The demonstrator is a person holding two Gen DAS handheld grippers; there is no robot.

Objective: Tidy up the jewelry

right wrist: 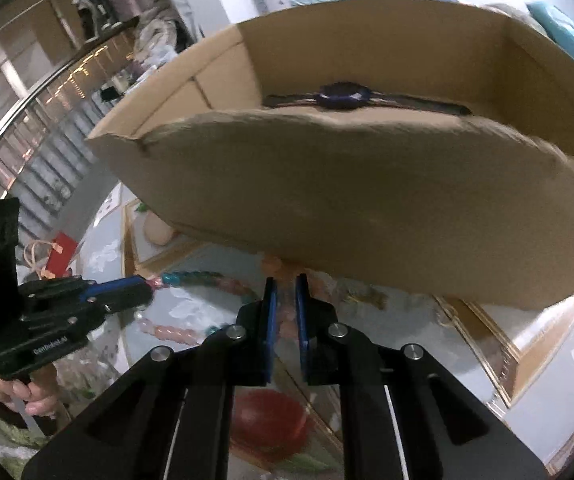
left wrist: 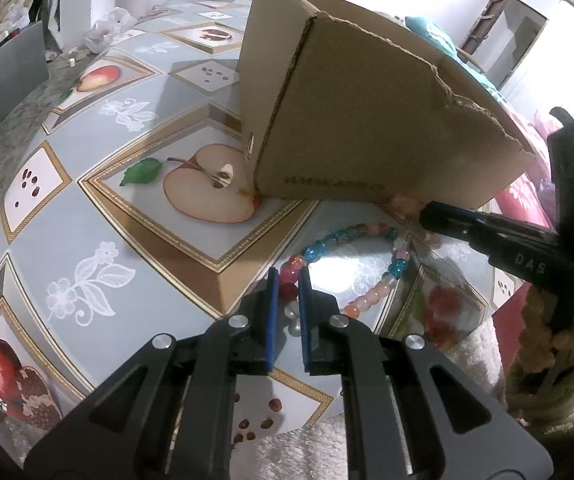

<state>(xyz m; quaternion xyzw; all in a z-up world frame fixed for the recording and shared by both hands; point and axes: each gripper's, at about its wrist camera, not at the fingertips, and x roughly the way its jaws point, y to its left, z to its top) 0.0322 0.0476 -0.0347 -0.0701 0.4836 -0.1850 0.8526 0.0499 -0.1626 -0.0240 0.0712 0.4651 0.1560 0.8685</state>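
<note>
Done: watch (right wrist: pixel 361 98) in cardboard box (right wrist: pixel 367 200) | Left: bead necklace (left wrist: pixel 367 264) on table (left wrist: pixel 87 216), near side of box | left gripper (left wrist: pixel 287 276) narrow, clamping red bead; right gripper (right wrist: pixel 285 284) narrow, clamping pink beads

Cardboard box (left wrist: pixel 367 120) matt brown, rough torn top edge. Bead necklace (left wrist: pixel 367 264) glossy, translucent glass or plastic, pink and blue. Tablecloth (left wrist: pixel 87 220) smooth shiny vinyl with glare. Left gripper (left wrist: pixel 287 280) matt black plastic, blue pads, bright metal screws. Watch (right wrist: pixel 343 98) glossy dark face.
</note>
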